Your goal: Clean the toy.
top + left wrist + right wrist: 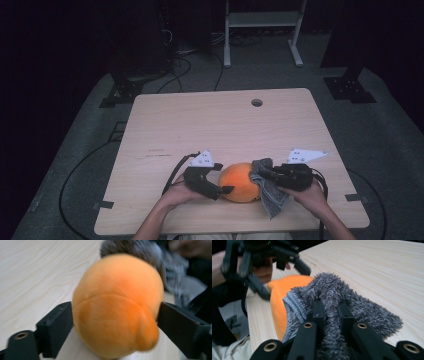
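Right tongs (pixel 331 311) clamping grey cloth (pixel 352 302), against orange (pixel 241 182)

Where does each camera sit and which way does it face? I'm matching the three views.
High view: above the person's side, looking forward and down on the table; forearms, both hand-held grippers.
Left gripper view: on the left hand-held gripper, jaws either side of the orange plush.
Right gripper view: on the right hand-held gripper, clamping the grey cloth.
All share plush and cloth.
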Demonstrator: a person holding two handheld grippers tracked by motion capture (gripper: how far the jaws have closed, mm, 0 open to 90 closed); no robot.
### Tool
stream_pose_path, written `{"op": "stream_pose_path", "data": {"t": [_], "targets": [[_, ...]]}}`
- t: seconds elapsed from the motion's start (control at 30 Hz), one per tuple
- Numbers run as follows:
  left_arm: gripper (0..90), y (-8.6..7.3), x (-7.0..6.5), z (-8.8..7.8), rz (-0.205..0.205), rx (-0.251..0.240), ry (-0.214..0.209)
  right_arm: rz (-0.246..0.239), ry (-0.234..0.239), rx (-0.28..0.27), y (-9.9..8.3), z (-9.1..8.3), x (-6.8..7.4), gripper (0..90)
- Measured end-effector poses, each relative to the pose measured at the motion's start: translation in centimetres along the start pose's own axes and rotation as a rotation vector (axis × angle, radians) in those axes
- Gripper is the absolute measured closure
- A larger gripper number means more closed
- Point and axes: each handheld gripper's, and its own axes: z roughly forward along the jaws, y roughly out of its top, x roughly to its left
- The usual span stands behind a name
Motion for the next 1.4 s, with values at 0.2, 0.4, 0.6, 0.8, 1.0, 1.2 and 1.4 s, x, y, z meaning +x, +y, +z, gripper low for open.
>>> {"op": "stream_pose_path", "data": {"t": [0.2, 0.4, 0.6, 0.8, 1.0, 1.2, 1.4], "targets": [[10.9, 0.1, 1.2, 1.9, -0.168, 0.102, -0.115, -0.002, -0.003, 0.005, -0.7, -0.3, 0.4, 79.6], [40.4, 0.7, -0.1, 0.9, 0.053, -0.004, -0.072, 0.017, 0.005, -0.043, -0.9, -1.3, 0.5, 79.7], [40.9, 2.4, -0.3, 0.2, 0.419, -0.116, 0.073, -0.030, -0.061, -0.110, 0.8, -1.7, 0.4, 79.6], [26.8, 0.9, 1.2, 1.9, 0.371, 0.016, 0.066, -0.049, -0.093, -0.032, 0.1, 0.3, 0.0, 79.6], [9.0, -0.4, 1.7, 0.7, 0.169, -0.045, 0.028, -0.076, -0.056, 0.022, -1.3, 1.4, 1.3, 79.6], [11.5, -1.4, 1.6, 1.6, 0.098, -0.014, 0.044, -0.131, -0.086, 0.031, -2.1, 1.4, 2.5, 79.5], [19.3, -2.8, 1.2, 1.0, 0.175, 0.035, 0.099, -0.237, -0.059, -0.009, -0.8, 2.3, 4.4, 79.5]]}}
